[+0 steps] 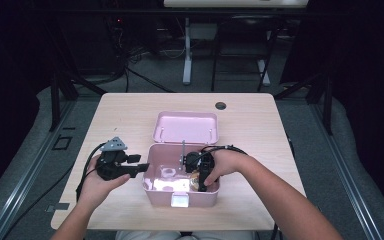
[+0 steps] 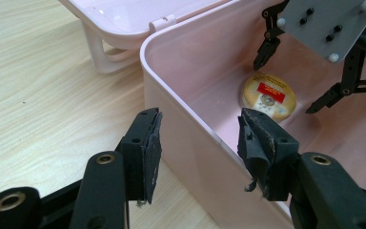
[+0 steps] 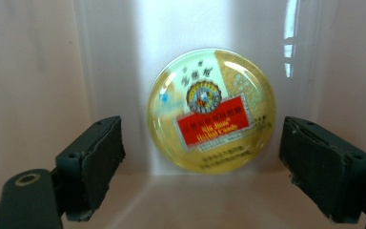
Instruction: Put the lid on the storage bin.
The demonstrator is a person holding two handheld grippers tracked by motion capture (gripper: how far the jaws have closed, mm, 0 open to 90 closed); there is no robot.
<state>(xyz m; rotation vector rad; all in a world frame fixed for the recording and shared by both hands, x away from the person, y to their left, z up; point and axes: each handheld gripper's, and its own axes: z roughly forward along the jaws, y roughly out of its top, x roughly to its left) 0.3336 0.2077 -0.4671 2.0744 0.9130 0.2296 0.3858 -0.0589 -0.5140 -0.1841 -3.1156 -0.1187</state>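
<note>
An open pink box (image 1: 202,198) stands mid-table with its lid (image 1: 186,127) swung back. On the box floor lies a round yellow tin (image 3: 211,110) with a red label, which is also in the left gripper view (image 2: 268,97). My right gripper (image 1: 202,175) reaches down inside the box. It stands open (image 3: 202,160), with one jaw on each side of the tin and apart from it. My left gripper (image 1: 141,168) is open at the box's left wall (image 2: 190,119). It straddles that wall (image 2: 200,143), one jaw outside and one inside.
A small clear round object (image 1: 169,172) sits in the box's left half. The wooden table (image 1: 125,115) has a cable hole (image 1: 221,105) at the back. The front latch (image 1: 180,200) faces the person. Dark floor and stand legs lie beyond the table.
</note>
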